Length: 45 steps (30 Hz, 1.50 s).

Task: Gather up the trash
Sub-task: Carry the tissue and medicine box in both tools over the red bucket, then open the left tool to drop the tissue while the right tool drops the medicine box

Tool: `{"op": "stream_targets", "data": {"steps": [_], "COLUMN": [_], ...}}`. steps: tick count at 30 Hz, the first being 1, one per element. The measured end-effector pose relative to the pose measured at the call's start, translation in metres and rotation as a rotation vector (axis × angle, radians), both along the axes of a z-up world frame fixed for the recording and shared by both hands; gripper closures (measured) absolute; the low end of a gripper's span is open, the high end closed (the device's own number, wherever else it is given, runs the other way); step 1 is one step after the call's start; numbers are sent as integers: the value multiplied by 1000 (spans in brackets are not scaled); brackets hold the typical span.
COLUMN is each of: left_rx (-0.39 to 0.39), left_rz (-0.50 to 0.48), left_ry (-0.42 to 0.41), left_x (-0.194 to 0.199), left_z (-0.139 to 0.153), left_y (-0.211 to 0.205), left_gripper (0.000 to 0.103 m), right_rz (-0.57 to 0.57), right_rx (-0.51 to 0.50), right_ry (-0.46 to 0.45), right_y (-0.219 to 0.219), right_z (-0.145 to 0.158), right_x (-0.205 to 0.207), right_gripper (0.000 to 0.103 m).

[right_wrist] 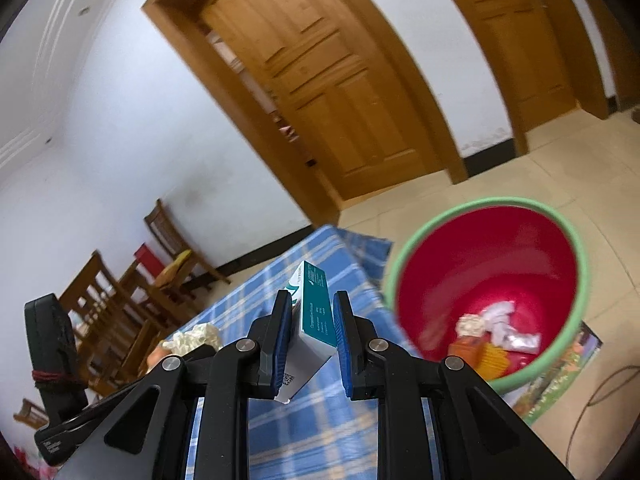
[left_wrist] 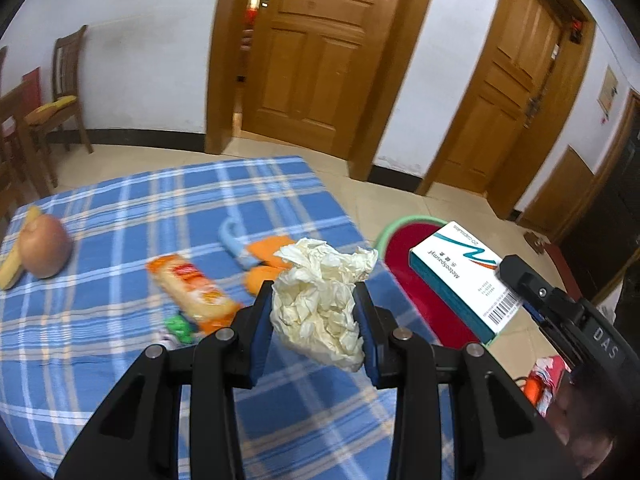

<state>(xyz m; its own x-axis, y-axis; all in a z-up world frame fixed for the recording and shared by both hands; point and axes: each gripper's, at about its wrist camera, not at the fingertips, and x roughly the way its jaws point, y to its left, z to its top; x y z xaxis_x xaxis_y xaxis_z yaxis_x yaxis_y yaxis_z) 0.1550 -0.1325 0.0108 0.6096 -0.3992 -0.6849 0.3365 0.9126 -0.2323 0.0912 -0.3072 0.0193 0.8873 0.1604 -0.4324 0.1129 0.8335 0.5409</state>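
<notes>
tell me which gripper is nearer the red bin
Right. The right gripper, holding the box, is at the table edge right beside the bin. The left gripper, holding crumpled paper, sits further in over the table.

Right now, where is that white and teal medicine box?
The medicine box is clamped between the right gripper's fingers, held above the blue checked tablecloth, just left of the red bin in the right wrist view.
</notes>
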Motion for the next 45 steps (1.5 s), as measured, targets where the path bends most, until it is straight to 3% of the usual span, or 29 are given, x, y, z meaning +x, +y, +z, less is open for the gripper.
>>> {"op": "stream_targets", "data": {"steps": [8, 18, 37, 42, 45], "left_rx": [3, 67, 180, 204, 188], "left_rz": [-120, -242, -309, -308, -300], "left_ry": [32, 38, 68, 33, 43], "left_x": [5, 22, 38, 36, 36], "left_z": [-13, -30, -67, -68, -69], "left_y": [-53, -116, -192, -196, -192], "left_gripper": [65, 65, 65, 49, 48], "right_rz": [-80, -170, -312, -313, -312], "right_rx": [37, 79, 100, 110, 103], "right_ry": [20, 53, 105, 122, 127], "right_y": [-43, -81, -130, -130, -129], "right_z": [-16, -41, -70, -74, -73], "right_x": [-13, -22, -32, -32, -31], "right_gripper": [82, 82, 82, 81, 79]}}
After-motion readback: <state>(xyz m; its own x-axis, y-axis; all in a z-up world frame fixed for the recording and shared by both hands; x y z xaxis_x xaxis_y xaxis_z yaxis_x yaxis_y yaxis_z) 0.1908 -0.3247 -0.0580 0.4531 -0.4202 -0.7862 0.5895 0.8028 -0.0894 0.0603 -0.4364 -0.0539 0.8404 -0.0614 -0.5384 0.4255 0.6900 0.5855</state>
